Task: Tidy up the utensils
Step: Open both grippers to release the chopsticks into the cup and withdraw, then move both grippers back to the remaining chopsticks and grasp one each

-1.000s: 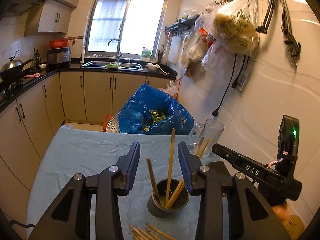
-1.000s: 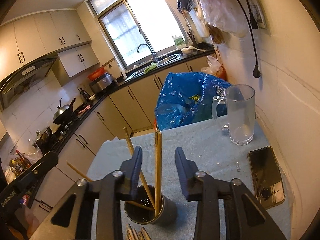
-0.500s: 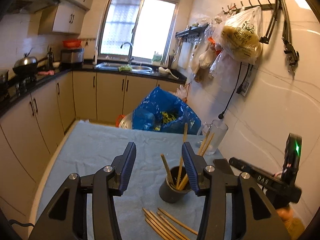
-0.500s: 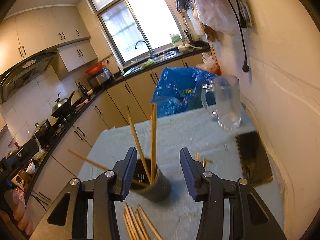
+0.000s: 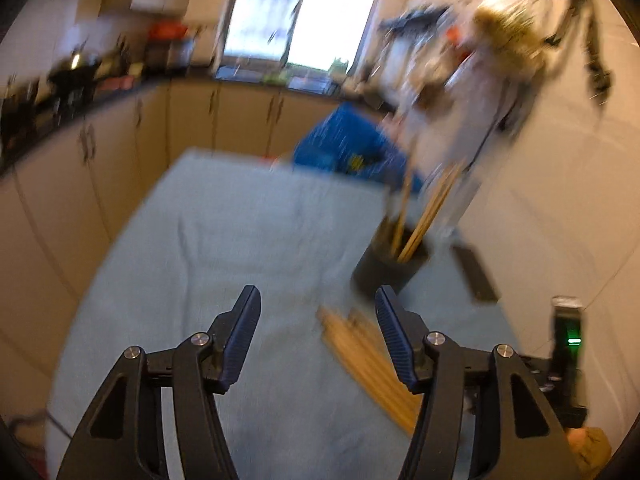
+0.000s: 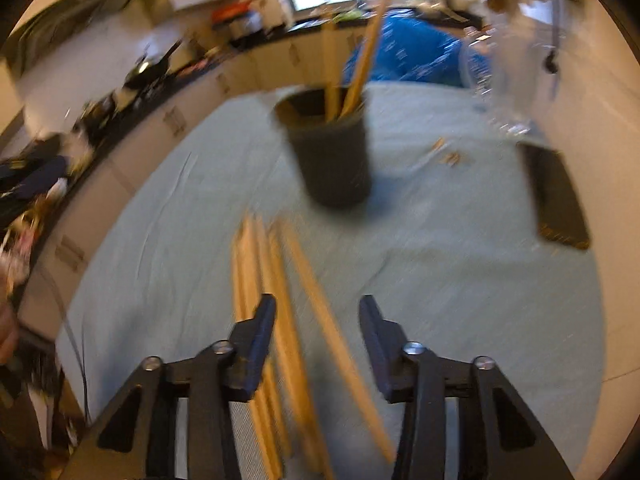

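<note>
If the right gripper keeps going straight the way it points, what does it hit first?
Most likely the loose chopsticks lying on the cloth between the open right gripper fingers; the dark holder stands farther off. Blur makes depth uncertain.

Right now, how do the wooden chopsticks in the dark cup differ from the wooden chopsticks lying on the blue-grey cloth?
The chopsticks in the dark cup stand upright, leaning on the rim; the chopsticks on the blue-grey cloth lie flat, loosely side by side. Those in the cup are already sorted; those on the cloth are not. Both look like plain light wood.
</note>
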A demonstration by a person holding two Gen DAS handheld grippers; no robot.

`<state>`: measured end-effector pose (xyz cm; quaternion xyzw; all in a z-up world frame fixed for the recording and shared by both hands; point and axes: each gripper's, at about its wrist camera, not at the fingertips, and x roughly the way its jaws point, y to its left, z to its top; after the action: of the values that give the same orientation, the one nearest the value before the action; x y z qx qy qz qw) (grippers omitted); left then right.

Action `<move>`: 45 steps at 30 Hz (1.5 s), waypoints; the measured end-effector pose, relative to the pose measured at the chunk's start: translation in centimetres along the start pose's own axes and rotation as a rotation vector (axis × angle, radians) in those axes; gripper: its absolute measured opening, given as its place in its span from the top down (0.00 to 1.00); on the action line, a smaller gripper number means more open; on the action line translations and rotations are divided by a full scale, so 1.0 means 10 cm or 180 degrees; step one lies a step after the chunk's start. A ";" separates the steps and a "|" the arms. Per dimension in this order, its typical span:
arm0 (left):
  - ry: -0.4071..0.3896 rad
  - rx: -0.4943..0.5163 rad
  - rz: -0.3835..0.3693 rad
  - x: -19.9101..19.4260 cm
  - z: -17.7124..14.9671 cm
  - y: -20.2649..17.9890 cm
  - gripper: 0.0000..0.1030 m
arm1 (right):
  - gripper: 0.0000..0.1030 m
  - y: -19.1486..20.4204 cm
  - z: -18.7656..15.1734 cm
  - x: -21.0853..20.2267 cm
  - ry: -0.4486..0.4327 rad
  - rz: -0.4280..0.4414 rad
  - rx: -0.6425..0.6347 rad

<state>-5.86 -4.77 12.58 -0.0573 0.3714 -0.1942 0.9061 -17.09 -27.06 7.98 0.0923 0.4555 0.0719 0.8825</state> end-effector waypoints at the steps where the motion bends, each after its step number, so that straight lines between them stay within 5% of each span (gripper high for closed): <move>1: 0.0101 -0.0039 0.0040 0.08 -0.09 0.05 0.43 | 0.66 0.06 -0.07 0.04 0.0054 0.0020 -0.0071; 4: 0.0301 -0.0155 0.0097 0.24 -0.32 0.19 0.44 | 0.77 0.14 -0.17 0.10 0.0135 0.0128 -0.0163; 9: 0.0404 -0.0211 0.0136 0.28 -0.57 0.28 0.44 | 0.77 0.28 -0.27 0.11 0.0181 0.0351 -0.0287; 21: 0.0461 -0.0240 0.0173 0.32 -0.69 0.33 0.44 | 0.78 0.41 -0.44 0.30 0.0419 0.0146 -0.0285; 29: 0.0547 -0.0178 0.0225 0.42 -0.74 0.32 0.44 | 0.79 0.79 -0.51 0.38 0.0501 0.0603 -0.0420; 32: 0.0605 -0.0104 0.0260 0.49 -0.77 0.29 0.44 | 0.72 0.90 -0.51 0.39 0.0502 0.0670 -0.0565; 38: 0.0727 0.0118 0.0155 0.68 -0.78 0.09 0.44 | 0.72 0.50 -0.32 0.16 0.0221 0.0472 -0.0334; 45: 0.0858 0.0455 0.0171 1.02 -0.76 -0.20 0.65 | 0.72 -0.03 -0.22 0.13 0.0081 0.0065 0.0029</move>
<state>-5.14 -10.30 0.96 0.0439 0.4764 -0.2018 0.8547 -18.14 -26.84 5.68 0.1000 0.4660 0.0799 0.8755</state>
